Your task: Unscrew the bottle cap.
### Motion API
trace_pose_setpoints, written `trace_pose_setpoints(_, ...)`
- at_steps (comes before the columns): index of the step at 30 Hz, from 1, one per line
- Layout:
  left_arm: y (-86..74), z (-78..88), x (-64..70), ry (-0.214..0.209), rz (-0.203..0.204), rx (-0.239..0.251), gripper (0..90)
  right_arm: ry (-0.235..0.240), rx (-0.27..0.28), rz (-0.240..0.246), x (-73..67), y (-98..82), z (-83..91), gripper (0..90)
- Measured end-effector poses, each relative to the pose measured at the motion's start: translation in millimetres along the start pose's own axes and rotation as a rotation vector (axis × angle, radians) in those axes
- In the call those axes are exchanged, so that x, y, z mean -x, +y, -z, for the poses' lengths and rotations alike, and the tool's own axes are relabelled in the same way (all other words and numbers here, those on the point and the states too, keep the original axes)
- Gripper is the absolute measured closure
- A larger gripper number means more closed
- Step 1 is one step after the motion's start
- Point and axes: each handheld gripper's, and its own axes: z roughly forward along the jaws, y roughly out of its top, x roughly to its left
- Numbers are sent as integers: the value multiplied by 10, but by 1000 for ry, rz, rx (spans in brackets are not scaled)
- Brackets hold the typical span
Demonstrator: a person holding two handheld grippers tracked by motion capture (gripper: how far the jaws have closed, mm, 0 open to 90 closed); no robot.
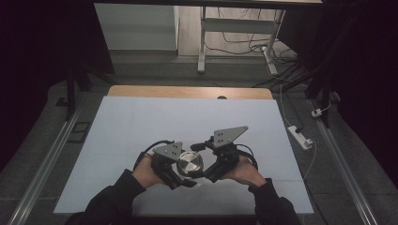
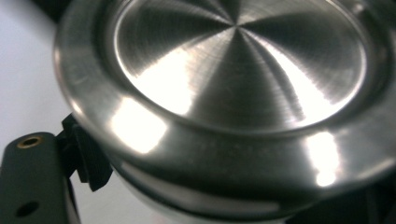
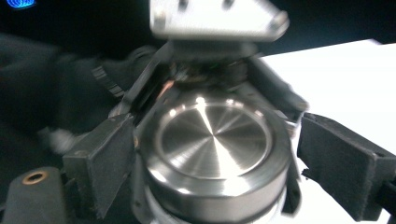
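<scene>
I have both claws drawn in close at the near middle of the white surface (image 1: 141,126), and a round steel container (image 1: 190,162) with a brushed, ringed lid sits between them.

My left claw (image 1: 184,177) comes at it from the left. In the left gripper view the steel lid (image 2: 238,65) sits very near the lens, and one black jaw edge presses in under the rim at the lower left. The other jaw is out of sight behind the metal, so I cannot tell whether this claw is clenched on the container or merely set against it.

My right claw (image 1: 199,174) comes from the right, its grey plate (image 1: 229,135) raised above it. In the right gripper view the container (image 3: 215,144) stands upright between my two black pads (image 3: 105,158) — the left pad looks to be touching the wall, while the right pad stands clear with a sliver of white surface showing between. This claw is released, straddling the container without gripping it.

Beyond the container in that view is my left claw's grey plate (image 3: 217,18) — blurred — with a dark sleeve beside it.
</scene>
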Motion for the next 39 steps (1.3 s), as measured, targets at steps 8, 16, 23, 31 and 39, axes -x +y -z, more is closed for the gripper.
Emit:
trace_pose_setpoints(8, -48, -6, -92, 213, 144, -30, 146, -316, -49, -39, -68, 47, -112, 100)
trace_pose_setpoints(16, -1, -15, -30, 155, 77, -32, 146, -319, -76, -39, -94, -10, -260, 185)
trace_pose_setpoints(23, -15, 5, -14, -27, 7, 3, 146, -158, -65, -3, -102, -3, -182, 188)
trace_pose_setpoints(31, -21, -59, 32, -93, -53, -22, 146, -26, -23, 12, -71, -11, -73, 188)
trace_pose_setpoints(39, -62, -44, -37, -22, 0, -29, 146, -81, -22, 13, -42, -19, -44, 188)
